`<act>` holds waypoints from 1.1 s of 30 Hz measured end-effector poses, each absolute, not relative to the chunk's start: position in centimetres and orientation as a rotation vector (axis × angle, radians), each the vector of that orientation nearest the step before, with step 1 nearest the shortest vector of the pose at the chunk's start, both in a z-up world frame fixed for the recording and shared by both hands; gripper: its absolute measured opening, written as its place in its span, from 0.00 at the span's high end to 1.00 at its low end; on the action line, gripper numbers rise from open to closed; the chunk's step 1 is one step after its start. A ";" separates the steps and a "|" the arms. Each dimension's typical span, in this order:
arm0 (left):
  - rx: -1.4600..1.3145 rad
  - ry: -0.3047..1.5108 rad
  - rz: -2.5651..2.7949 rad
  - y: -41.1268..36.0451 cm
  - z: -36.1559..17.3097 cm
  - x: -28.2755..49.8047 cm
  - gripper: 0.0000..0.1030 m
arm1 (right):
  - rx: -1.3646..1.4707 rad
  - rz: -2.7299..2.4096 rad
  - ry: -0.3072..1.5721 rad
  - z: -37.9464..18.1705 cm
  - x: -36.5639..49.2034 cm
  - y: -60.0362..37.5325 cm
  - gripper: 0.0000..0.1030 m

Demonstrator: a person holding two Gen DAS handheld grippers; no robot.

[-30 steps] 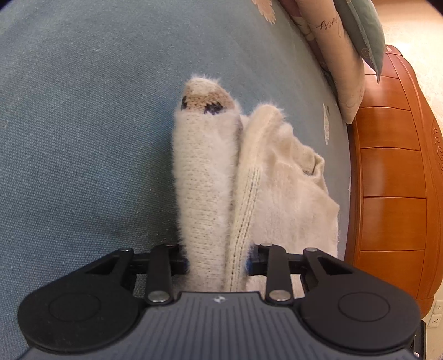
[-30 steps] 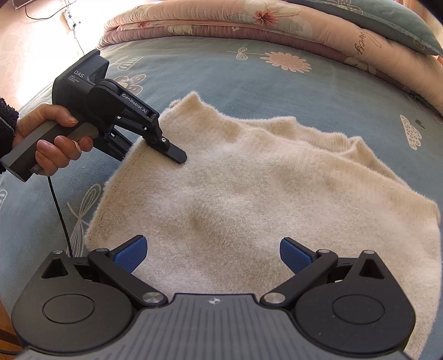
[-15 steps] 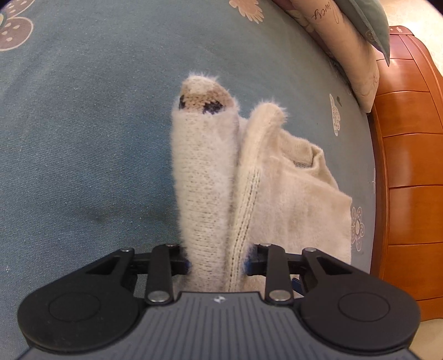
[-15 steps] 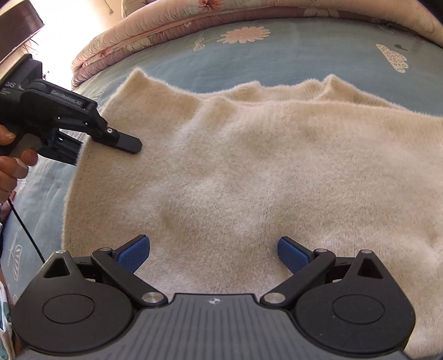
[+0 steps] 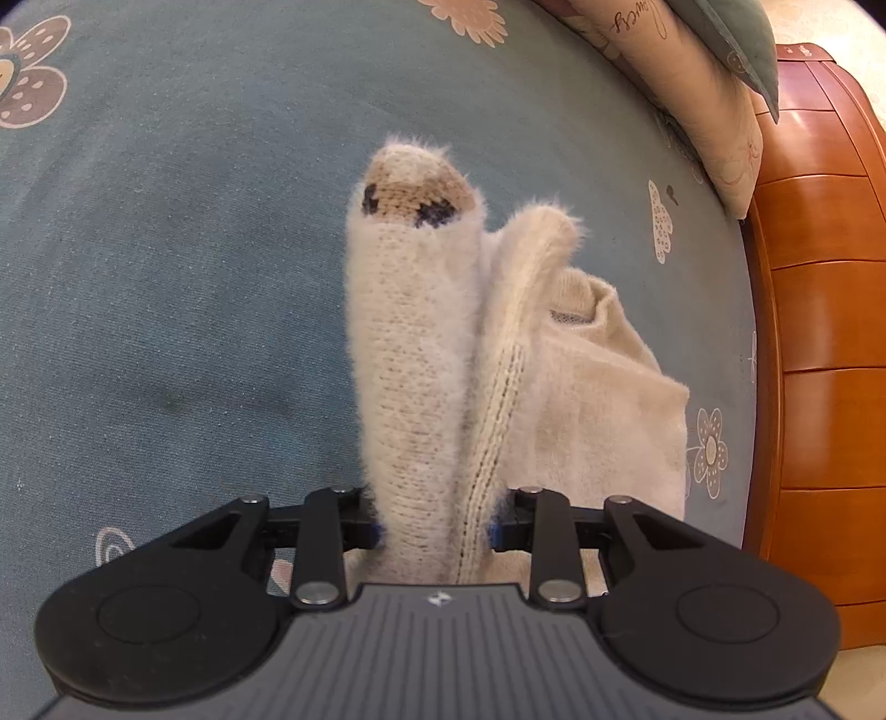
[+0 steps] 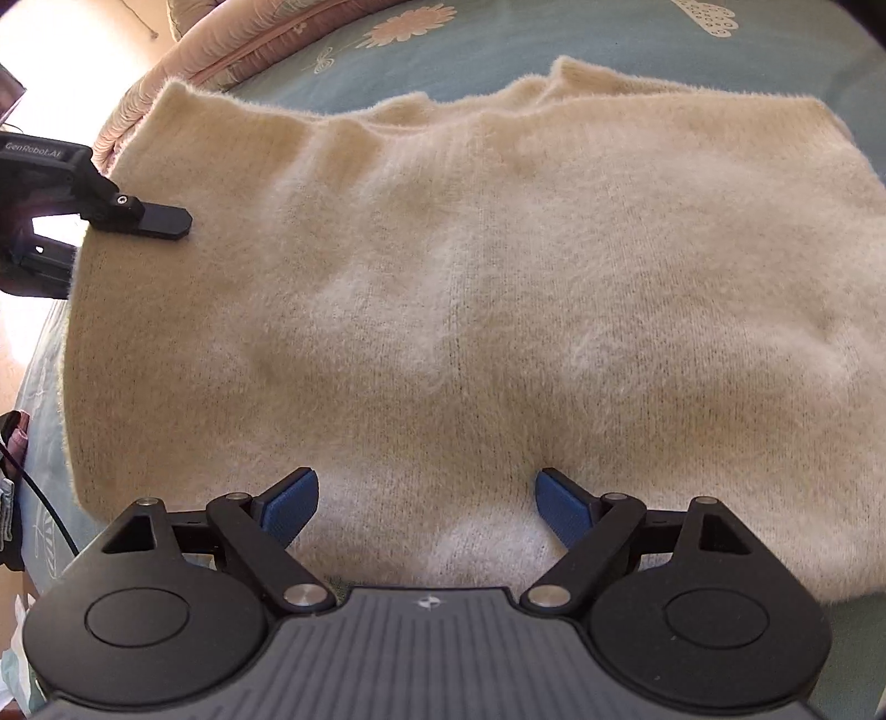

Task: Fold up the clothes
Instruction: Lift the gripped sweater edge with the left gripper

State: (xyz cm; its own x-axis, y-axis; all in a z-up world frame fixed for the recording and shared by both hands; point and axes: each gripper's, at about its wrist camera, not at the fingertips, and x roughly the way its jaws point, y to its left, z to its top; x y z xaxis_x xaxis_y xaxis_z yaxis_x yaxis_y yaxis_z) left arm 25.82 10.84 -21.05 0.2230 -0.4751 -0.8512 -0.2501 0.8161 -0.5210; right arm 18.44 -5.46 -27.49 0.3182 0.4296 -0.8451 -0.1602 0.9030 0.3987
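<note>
Blue-grey flowered bedspread (image 6: 498, 39) carries the fluffy cream knitted sweater (image 6: 470, 288), spread flat for folding. Left gripper (image 5: 434, 534), at nine o'clock in the right view, pinches its bunched edge. Right gripper (image 6: 426, 498), jaws apart and just narrowing, straddles the near hem.

White lettering reading "GenRobot.AI" is showing on the black body of the left claw (image 6: 158, 221) at the left edge of the right wrist view. Cursive writing is running across the pale pillow (image 5: 686, 83) in the left wrist view, too distorted to read.
</note>
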 end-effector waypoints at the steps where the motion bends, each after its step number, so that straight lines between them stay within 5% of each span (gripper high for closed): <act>1: -0.644 1.368 -0.162 10.6 -20.8 25.9 0.71 | 0.260 0.394 1.188 -27.2 18.5 -5.4 0.14; 6: -0.614 1.390 -0.130 9.1 -19.3 26.0 0.71 | 0.317 0.403 1.078 -25.1 19.1 -6.2 0.20; 8: -0.602 1.399 -0.126 8.2 -18.7 26.2 0.71 | 0.331 0.416 1.052 -24.9 19.8 -6.3 0.37; 12: -0.581 1.419 -0.133 6.5 -17.7 26.4 0.71 | 0.362 0.400 1.090 -26.4 21.8 -6.2 0.47; 33: -0.524 1.434 -0.084 1.3 -14.0 26.4 0.71 | 0.647 0.397 1.063 -27.9 30.0 -9.5 0.47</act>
